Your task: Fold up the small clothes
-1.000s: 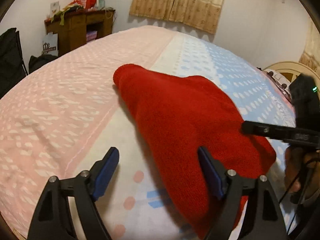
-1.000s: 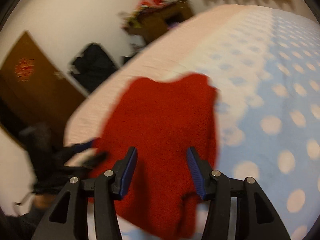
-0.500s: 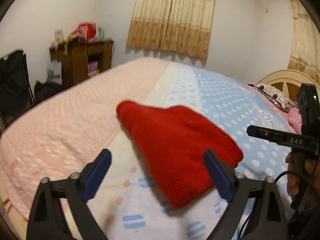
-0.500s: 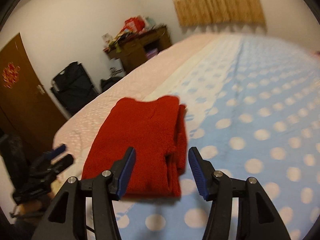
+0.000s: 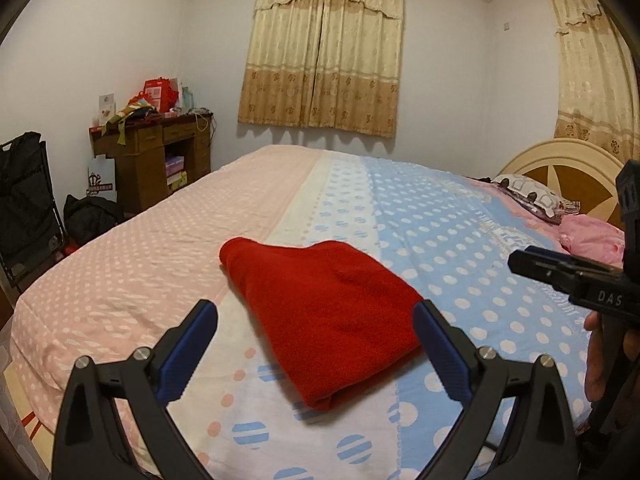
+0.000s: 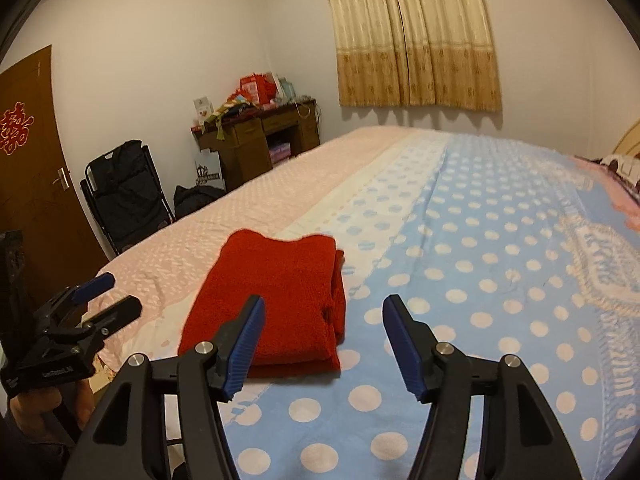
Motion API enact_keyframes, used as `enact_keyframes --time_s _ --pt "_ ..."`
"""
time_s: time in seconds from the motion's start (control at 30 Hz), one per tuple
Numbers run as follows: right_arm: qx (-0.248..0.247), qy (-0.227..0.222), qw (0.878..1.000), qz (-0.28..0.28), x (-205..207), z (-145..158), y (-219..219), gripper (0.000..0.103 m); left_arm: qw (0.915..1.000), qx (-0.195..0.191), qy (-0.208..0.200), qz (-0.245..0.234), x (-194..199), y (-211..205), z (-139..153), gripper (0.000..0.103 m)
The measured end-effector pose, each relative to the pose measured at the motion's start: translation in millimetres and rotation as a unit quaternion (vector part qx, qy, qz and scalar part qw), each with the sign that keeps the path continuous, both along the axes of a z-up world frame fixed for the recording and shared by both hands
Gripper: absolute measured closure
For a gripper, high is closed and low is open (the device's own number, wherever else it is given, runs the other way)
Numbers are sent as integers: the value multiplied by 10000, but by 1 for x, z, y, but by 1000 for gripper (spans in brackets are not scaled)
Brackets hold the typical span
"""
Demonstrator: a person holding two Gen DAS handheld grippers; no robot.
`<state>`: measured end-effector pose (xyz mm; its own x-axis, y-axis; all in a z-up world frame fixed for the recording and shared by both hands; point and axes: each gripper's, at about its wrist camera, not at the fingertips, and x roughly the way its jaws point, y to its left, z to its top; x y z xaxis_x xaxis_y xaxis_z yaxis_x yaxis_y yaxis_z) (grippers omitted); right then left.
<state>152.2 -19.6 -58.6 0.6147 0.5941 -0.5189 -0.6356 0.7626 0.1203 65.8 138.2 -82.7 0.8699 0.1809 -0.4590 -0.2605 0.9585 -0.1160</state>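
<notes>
A red knit garment (image 5: 328,300) lies folded in a neat rectangle on the bed, on the white strip between the cover's pink and blue halves; the right wrist view shows it too (image 6: 276,300). My left gripper (image 5: 316,314) hovers above and short of it, wide open and empty. My right gripper (image 6: 324,304) hangs back from the garment's right edge, its jaws opening with nothing between them. Each gripper appears in the other's view, the right one (image 5: 560,276) and the left one (image 6: 100,296), each held in a hand.
The bed cover (image 5: 460,248) is pink with dots on the left and blue with dots on the right. A pillow (image 5: 532,196) and pink cloth (image 5: 592,236) lie by the headboard. A cluttered wooden desk (image 5: 160,152), a black folding chair (image 6: 124,196) and a brown door (image 6: 28,160) stand beyond the bed's left edge.
Both grippers have drawn back and risen away from the red garment, which now lies folded and untouched. Both pairs of jaws stand wider than a second ago.
</notes>
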Motion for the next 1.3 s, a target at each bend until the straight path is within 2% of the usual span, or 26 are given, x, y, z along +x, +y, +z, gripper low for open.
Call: enact_keyframes --time_s 1.3 --pt "-8 70 9999 144 -19 -3 9 37 9999 23 63 -81 -2 -10 -5 3"
